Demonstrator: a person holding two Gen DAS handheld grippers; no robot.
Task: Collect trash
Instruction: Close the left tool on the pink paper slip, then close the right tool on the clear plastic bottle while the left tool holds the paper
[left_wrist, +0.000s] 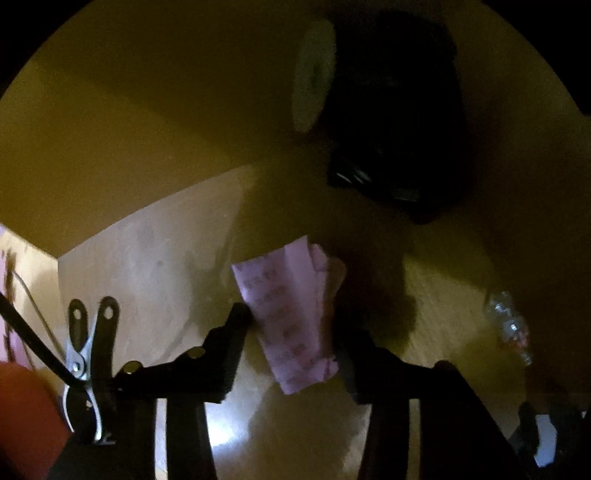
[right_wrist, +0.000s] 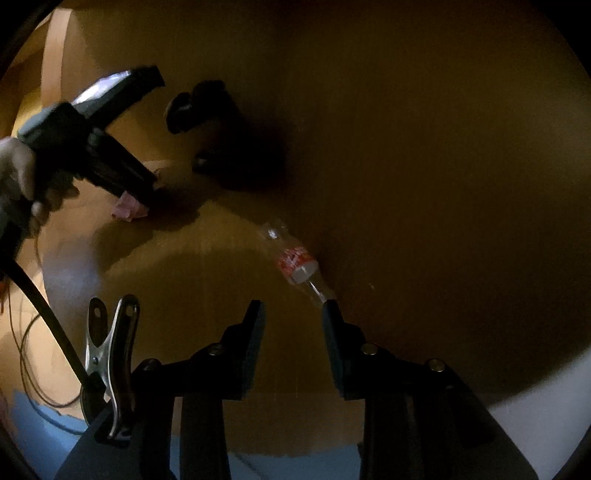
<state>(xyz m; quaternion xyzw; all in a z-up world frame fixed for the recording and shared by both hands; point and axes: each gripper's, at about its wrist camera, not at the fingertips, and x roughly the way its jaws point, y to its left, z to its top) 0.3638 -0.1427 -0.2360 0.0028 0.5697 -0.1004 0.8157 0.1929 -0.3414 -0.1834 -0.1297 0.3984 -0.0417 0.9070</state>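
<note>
The left gripper (left_wrist: 291, 332) is pinching the pink paper wrapper (left_wrist: 291, 317) on the floor, while the right gripper (right_wrist: 293, 308), jaws parted and empty, is nearing the uncollected clear plastic bottle (right_wrist: 295, 260).

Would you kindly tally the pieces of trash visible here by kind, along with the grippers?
Pink paper wrapper: 1
Clear plastic bottle: 1
Grippers: 2, the left gripper around the wrapper, the right gripper near the bottle's end
Total: 4
</note>
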